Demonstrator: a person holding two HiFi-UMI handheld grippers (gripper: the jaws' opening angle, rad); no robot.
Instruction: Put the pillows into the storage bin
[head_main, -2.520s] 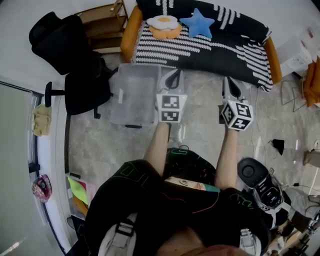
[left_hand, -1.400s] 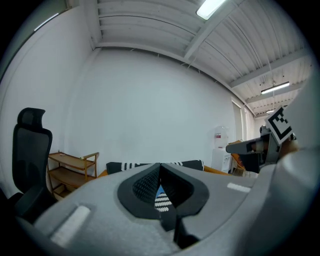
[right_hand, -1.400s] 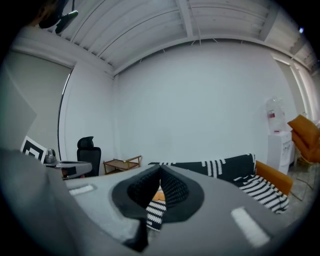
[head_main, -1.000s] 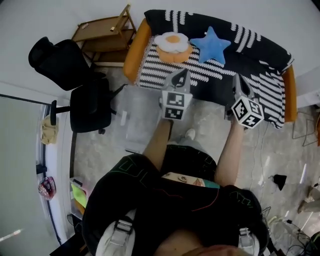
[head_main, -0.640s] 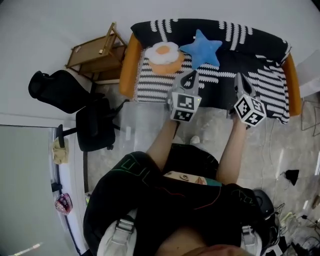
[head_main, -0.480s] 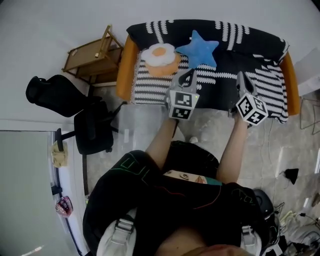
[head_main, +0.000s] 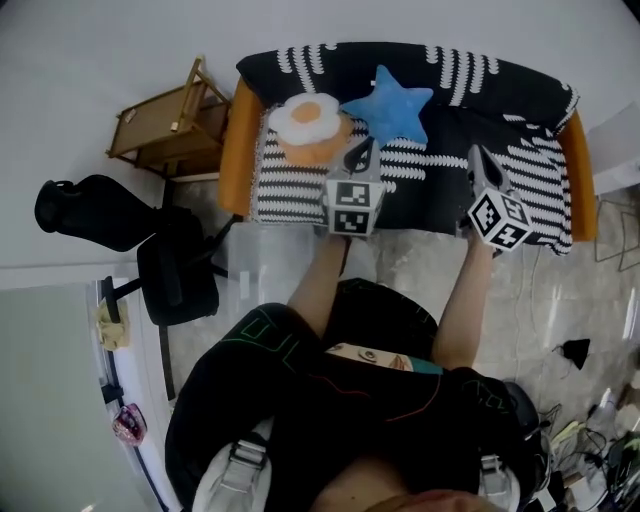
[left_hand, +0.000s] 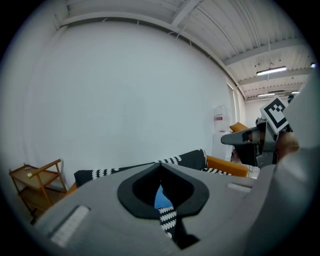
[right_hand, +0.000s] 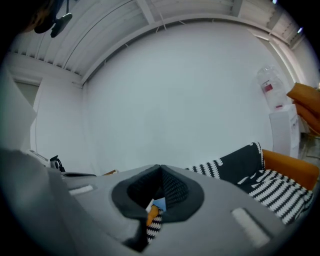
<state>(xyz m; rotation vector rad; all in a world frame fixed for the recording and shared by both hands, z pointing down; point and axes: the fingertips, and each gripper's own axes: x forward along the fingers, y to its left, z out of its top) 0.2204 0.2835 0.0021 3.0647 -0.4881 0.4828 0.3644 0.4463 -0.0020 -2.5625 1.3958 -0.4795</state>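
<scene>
Just beyond left gripper (head_main: 359, 152): star pillow (head_main: 386, 106).

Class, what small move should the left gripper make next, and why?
Probably open the left gripper and reach forward to the blue star pillow: its jaws are together, holding nothing, and that pillow lies on the sofa just ahead.

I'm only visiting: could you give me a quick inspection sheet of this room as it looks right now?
Surface: pale floor; striped sofa.
Job's things: egg pillow and star pillow lying on the sofa; clear storage bin on the floor, no pillow seen inside.
Clutter: office chair, wooden shelf.
Grippers: left gripper and right gripper shut, holding nothing.
Cables: tangle on the floor, lower right.
Surroundings: white wall.
</scene>
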